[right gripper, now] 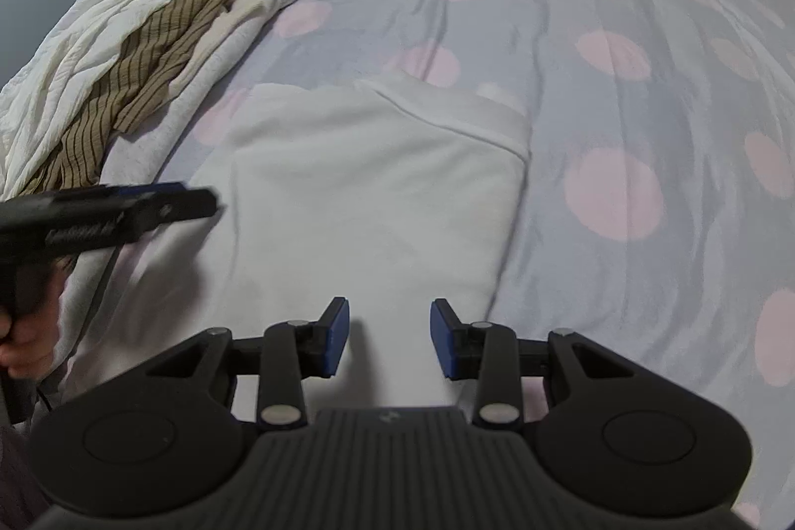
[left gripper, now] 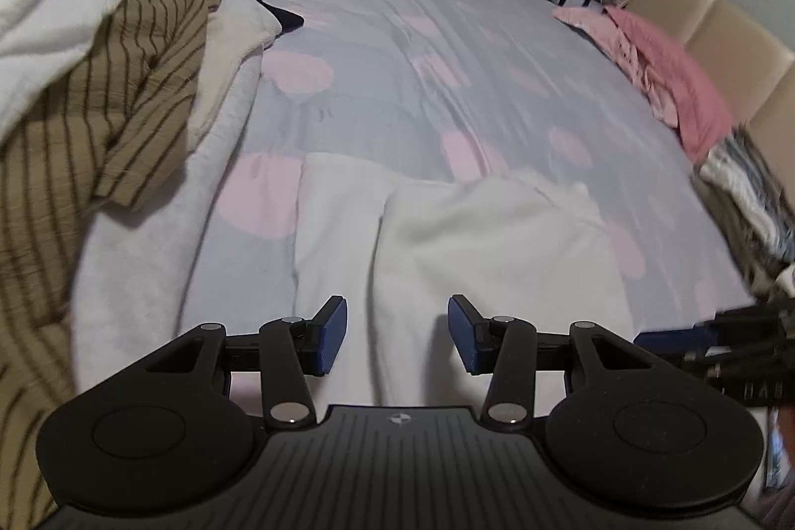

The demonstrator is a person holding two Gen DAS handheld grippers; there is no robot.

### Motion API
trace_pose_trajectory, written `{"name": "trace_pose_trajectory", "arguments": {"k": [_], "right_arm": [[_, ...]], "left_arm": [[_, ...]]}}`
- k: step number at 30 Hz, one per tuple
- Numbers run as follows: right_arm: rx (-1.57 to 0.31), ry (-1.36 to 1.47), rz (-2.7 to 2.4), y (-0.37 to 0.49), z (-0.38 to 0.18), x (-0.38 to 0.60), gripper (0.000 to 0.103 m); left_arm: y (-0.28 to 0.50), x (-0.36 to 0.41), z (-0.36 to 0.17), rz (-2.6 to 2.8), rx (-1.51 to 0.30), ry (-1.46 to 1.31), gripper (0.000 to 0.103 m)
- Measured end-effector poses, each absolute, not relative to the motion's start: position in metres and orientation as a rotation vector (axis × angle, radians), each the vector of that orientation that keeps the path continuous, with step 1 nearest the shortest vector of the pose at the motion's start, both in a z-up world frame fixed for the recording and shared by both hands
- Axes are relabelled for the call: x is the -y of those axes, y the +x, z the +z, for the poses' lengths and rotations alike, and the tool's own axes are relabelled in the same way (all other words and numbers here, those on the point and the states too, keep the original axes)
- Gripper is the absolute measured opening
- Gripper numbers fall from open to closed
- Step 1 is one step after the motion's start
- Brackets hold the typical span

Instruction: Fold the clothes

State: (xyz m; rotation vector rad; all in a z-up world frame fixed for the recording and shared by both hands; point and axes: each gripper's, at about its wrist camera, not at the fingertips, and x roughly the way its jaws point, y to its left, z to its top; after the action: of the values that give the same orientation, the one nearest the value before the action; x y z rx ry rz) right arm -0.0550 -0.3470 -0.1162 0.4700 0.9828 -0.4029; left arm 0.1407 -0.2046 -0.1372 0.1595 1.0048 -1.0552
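I have both grippers poised over the white garment [right gripper: 377, 182], which lies partly folded on the spotted duvet of the bed [right gripper: 621, 48], straight ahead at 12 o'clock from each wrist. The left gripper [left gripper: 397, 334] has its fingers apart with nothing between them, and the right gripper [right gripper: 390, 339] likewise stands open and empty above the near hem. The unfolded pile [right gripper: 139, 48], a striped tan garment over white ones, waits at 10 o'clock. I judge the next fold needs 2 matched pinches on the near edge, 1 per gripper, level with each other. I would bite only the top layers, lift together, and lay the edge squarely onto the far fold.
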Motion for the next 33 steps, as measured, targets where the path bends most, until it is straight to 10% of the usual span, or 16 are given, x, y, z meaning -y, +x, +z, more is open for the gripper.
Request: {"name": "trace_pose_trajectory", "arguments": {"k": [4,19,22,24,33], "right_arm": [[-0.962,0.473,-0.414,-0.049,-0.109,0.352,0.039],[-0.848,0.712,-0.346,-0.051,-0.068,0.367,0.055],[-0.894,0.704,-0.386,-0.052,-0.086,0.37,0.039],[-0.913,0.734,-0.403,-0.054,-0.096,0.374,0.01],[-0.996,0.754,-0.463,-0.066,-0.114,0.383,0.008]], "left_arm": [[0.133,0.208,-0.13,-1.084,-0.945,0.169,0.004],[0.024,0.227,-0.111,-1.387,-0.78,0.351,0.004],[0.02,0.227,-0.114,-1.401,-0.788,0.363,0.004],[0.019,0.227,-0.114,-1.412,-0.785,0.374,0.004],[0.08,0.221,-0.095,-1.297,-0.784,0.256,0.022]]}}
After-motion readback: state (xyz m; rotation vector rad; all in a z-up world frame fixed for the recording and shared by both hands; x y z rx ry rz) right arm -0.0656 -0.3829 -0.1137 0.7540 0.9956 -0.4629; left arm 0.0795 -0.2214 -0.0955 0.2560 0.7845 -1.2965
